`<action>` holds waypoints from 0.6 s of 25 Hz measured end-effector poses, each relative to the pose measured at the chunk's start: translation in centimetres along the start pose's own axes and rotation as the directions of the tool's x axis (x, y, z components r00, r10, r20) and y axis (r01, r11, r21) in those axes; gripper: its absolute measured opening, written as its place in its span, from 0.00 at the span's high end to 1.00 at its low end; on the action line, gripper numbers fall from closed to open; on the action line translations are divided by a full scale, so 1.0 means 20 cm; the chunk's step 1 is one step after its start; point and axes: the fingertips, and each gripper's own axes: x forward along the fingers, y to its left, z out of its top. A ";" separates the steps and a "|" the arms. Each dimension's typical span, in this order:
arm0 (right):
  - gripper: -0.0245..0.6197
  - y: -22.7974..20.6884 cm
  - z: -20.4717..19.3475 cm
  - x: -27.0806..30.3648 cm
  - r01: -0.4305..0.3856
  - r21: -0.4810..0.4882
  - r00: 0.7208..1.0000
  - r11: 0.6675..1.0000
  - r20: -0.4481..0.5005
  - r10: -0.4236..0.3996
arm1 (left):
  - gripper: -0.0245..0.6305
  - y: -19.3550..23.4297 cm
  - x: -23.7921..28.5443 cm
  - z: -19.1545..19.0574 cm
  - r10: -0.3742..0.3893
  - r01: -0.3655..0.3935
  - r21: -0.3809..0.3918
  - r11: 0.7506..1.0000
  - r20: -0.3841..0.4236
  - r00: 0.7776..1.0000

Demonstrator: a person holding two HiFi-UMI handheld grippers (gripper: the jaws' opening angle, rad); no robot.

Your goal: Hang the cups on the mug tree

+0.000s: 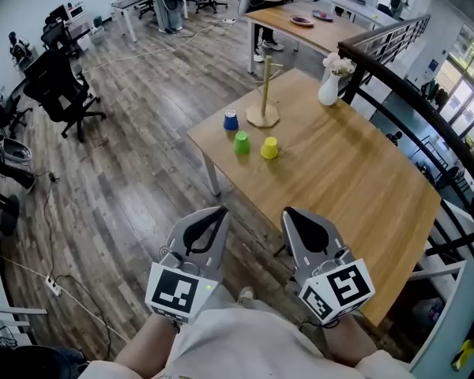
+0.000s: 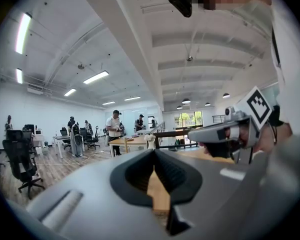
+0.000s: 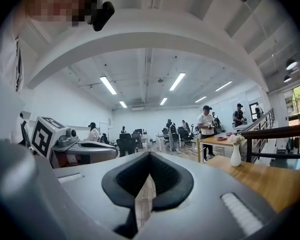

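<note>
On the wooden table (image 1: 355, 180) a bare wooden mug tree (image 1: 263, 93) stands near the far left corner. In front of it three upside-down cups sit in a loose row: blue (image 1: 231, 120), green (image 1: 242, 142) and yellow (image 1: 269, 148). My left gripper (image 1: 220, 210) (image 2: 154, 151) and right gripper (image 1: 288, 214) (image 3: 149, 154) are held side by side close to my body, short of the table's near edge and well away from the cups. Both are shut with nothing in them. Neither gripper view shows the cups.
A white vase with flowers (image 1: 329, 85) stands behind the mug tree. A black railing (image 1: 395, 93) runs along the table's right side. Beyond are office chairs (image 1: 59, 89), a second table (image 1: 308, 26) and people standing by it. A cable and power strip (image 1: 54, 287) lie on the floor.
</note>
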 end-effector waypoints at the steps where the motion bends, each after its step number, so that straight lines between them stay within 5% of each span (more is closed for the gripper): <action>1: 0.96 -0.02 0.00 0.01 -0.001 0.000 1.000 1.000 -0.001 0.001 | 0.96 0.00 0.00 -0.01 0.004 -0.004 -0.008 1.000 -0.005 1.000; 15: 0.96 -0.15 -0.05 0.20 -0.015 -0.006 1.000 1.000 -0.014 0.015 | 0.96 0.14 0.14 -0.11 0.040 -0.042 -0.045 0.998 -0.032 0.999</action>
